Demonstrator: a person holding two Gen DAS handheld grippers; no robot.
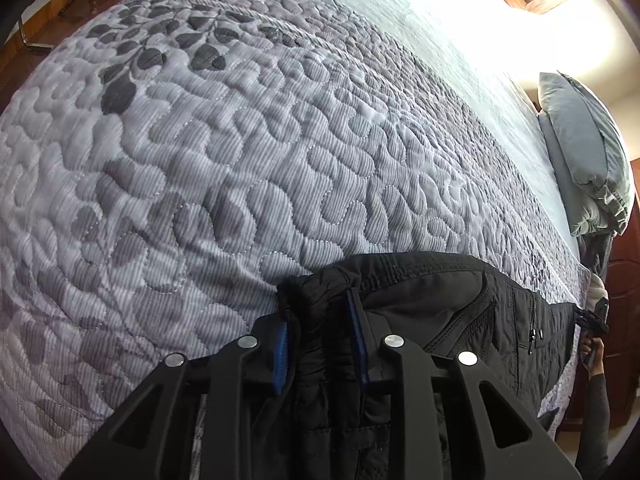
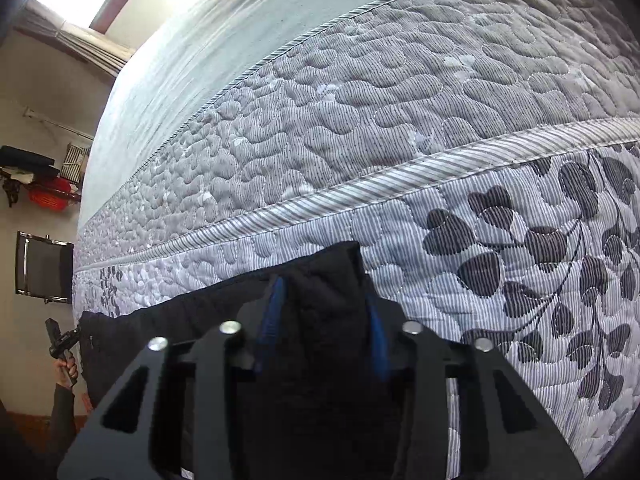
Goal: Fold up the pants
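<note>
Black pants hang stretched between my two grippers above the near edge of a bed. My left gripper is shut on a bunched corner of the pants at the drawstring waistband. A zipped pocket shows further right. My right gripper is shut on the other end of the black pants, fabric filling the space between its blue pads. Each view shows the other gripper small at its edge, in a hand: the right one and the left one.
A grey quilted bedspread with a dark leaf print covers the bed. A grey pillow lies at the head. Wooden floor and a chair leg lie beyond the far side. A wall shelf with a red basket is at left.
</note>
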